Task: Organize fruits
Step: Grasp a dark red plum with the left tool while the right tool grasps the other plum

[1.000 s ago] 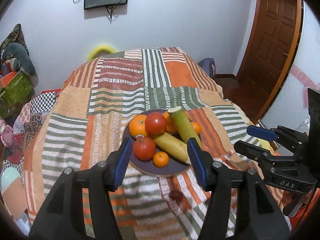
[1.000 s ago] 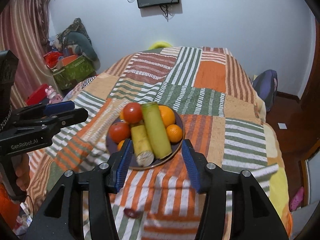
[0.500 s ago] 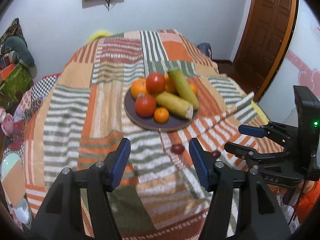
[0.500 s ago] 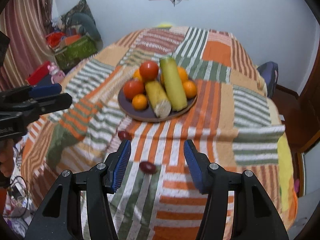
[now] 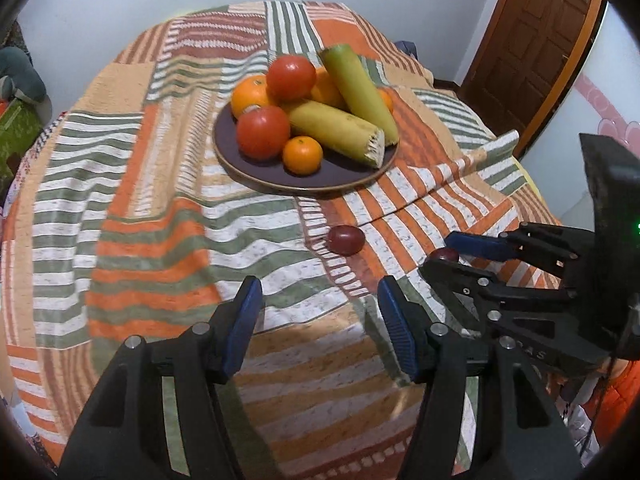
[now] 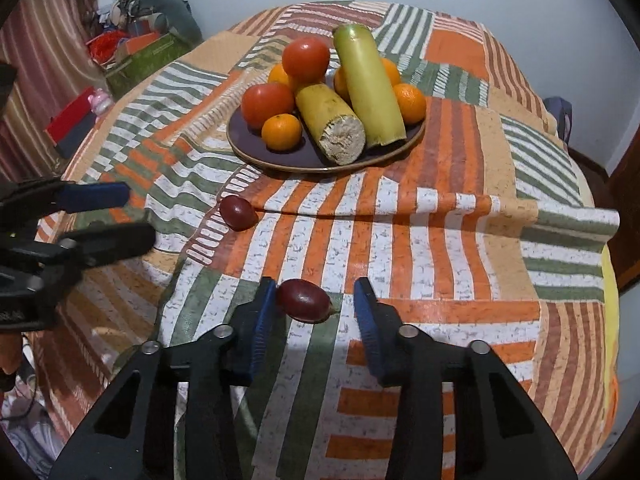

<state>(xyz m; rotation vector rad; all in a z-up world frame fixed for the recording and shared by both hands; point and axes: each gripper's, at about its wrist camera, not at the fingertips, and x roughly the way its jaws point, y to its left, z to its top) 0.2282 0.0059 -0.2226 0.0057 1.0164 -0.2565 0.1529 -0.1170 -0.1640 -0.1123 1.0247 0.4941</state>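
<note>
Right wrist view: near grape point(image 6: 303, 300) lies on the blanket point(image 6: 440, 240) between the right gripper point(image 6: 315, 304) fingertips, just beside the left pad, jaws wide, nothing held. Far grape point(image 6: 237, 213) sits apart, nearer the plate point(image 6: 280, 158) of fruit. Left gripper point(image 5: 320, 302) hovers low over the blanket, jaws wide, empty, far grape point(image 5: 345, 240) ahead of it.

Striped patchwork bedspread point(image 5: 152, 208), brown door point(image 5: 532, 52) — perhaps cluttered boxes point(image 6: 140, 56).
</note>
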